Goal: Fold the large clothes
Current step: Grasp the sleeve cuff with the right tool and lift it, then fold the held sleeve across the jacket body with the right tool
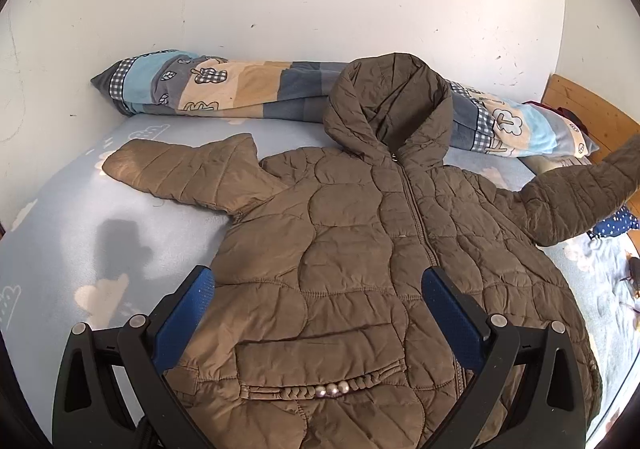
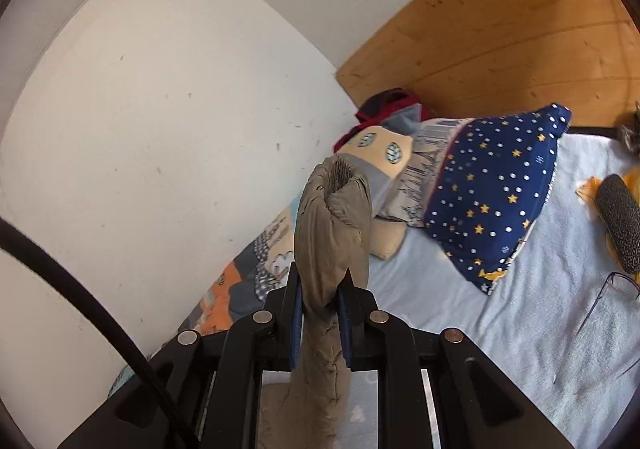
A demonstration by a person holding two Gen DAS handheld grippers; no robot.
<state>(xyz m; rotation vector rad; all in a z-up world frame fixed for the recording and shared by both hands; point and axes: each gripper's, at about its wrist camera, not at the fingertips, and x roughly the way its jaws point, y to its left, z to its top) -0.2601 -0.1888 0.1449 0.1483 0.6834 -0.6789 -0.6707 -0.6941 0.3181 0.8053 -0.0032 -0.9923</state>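
Observation:
A brown quilted hooded jacket lies face up on the light blue bed sheet, zipped, hood toward the wall. Its left sleeve lies flat on the sheet. Its right sleeve is lifted off the bed toward the right edge of the view. My left gripper is open and empty above the jacket's lower front. My right gripper is shut on the right sleeve near its cuff, which sticks up between the blue pads.
A rolled patchwork blanket lies along the white wall behind the jacket. A navy star-print pillow leans by the wooden headboard. Glasses and a dark speckled case lie on the sheet at right.

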